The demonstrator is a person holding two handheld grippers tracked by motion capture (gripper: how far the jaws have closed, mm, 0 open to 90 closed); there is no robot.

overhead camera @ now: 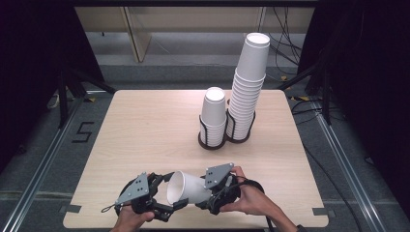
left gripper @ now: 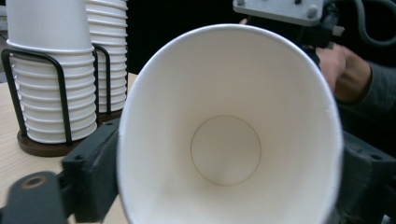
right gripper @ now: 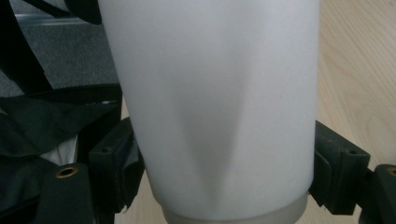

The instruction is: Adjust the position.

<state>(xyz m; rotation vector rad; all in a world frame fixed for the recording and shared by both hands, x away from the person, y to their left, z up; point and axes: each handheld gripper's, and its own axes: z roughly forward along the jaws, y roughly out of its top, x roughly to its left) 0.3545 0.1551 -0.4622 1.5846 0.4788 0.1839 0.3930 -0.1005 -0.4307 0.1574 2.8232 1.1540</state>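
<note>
A white paper cup lies on its side above the front edge of the wooden table, held between both grippers. My left gripper grips its wide rim; in the left gripper view the cup's mouth is squeezed into an oval between the jaws, and I look straight into it. My right gripper is shut on the narrow bottom end; in the right gripper view the cup's wall rises between the pads, which touch it on both sides.
Two stacks of white paper cups stand in black wire holders at the middle back of the table: a short stack and a tall leaning stack to its right. Both stacks also appear behind the cup in the left gripper view.
</note>
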